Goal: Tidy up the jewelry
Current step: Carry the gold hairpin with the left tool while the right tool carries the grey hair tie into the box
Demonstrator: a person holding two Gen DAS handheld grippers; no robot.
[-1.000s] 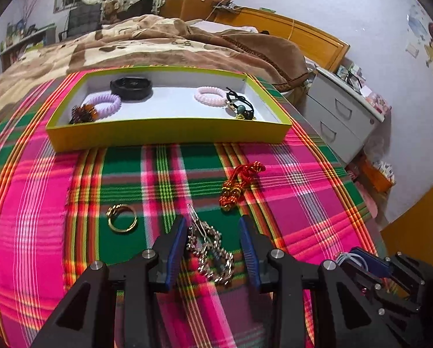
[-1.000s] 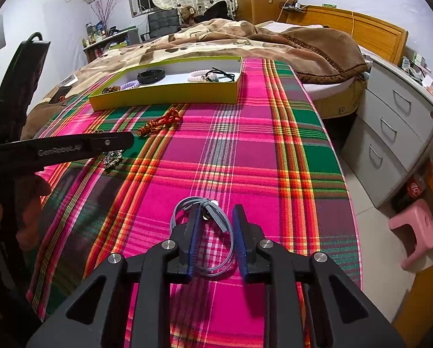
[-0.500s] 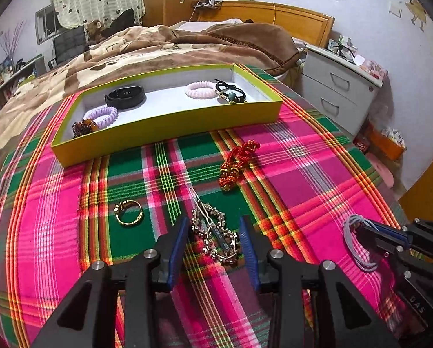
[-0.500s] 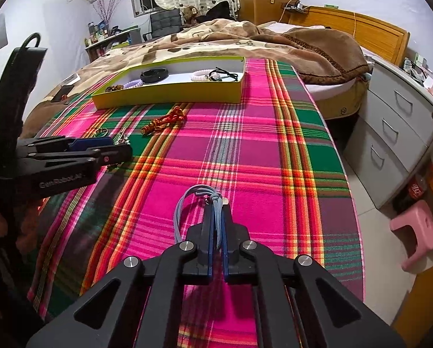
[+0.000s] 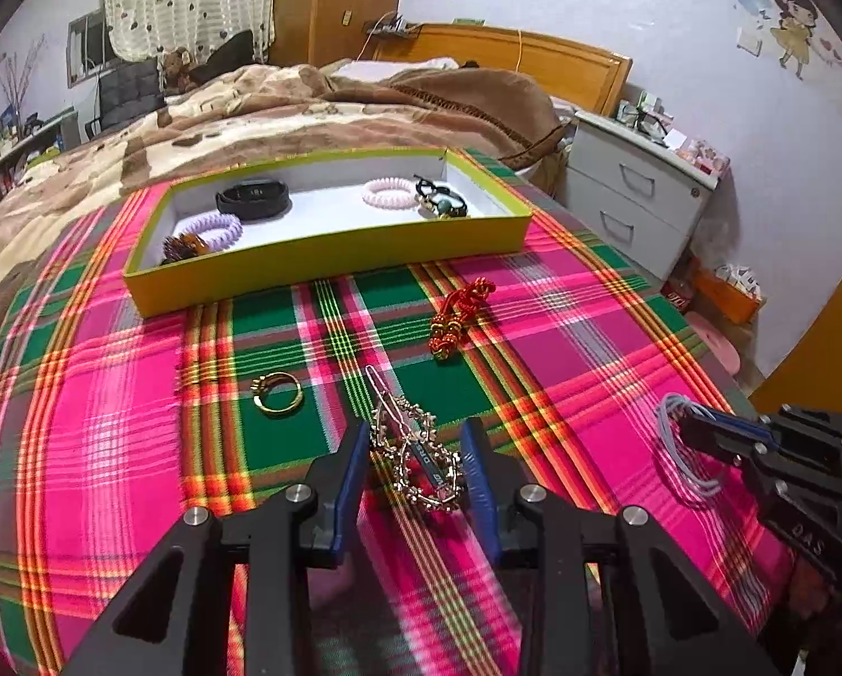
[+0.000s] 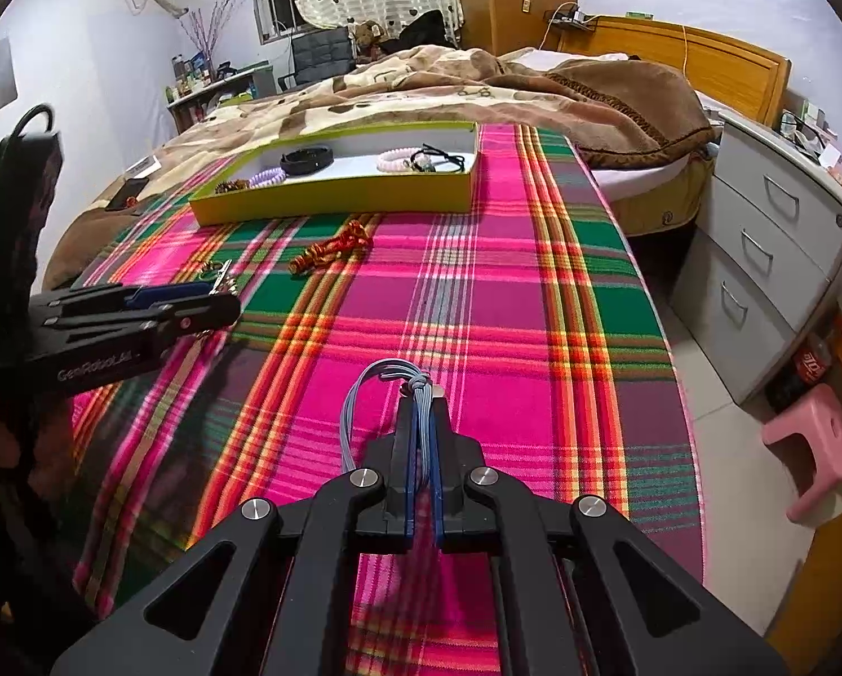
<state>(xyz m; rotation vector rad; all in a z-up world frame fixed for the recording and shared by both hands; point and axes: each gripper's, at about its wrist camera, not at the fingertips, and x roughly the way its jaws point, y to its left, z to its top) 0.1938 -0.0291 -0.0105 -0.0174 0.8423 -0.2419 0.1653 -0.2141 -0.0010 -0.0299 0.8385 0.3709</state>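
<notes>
From the left wrist view, we see a pink and green plaid cloth (image 5: 139, 422) spread over the surface, a bed with a brown blanket (image 5: 308, 107) behind it and a grey drawer unit (image 5: 635, 197) to the right. A yellow tray (image 5: 331, 259) at the far end holds hair ties and a black band. Our left gripper (image 5: 415, 462) angles down, its jaws closing around a gold chain piece (image 5: 415, 450) lying on the cloth, pads not yet pressing. A gold ring (image 5: 277, 392) and red knotted cord (image 5: 457, 318) lie nearby. From the right wrist view, our right gripper (image 6: 420, 428) tilts down over the cloth, clamped tight on a grey-blue cord bracelet (image 6: 364, 394).
</notes>
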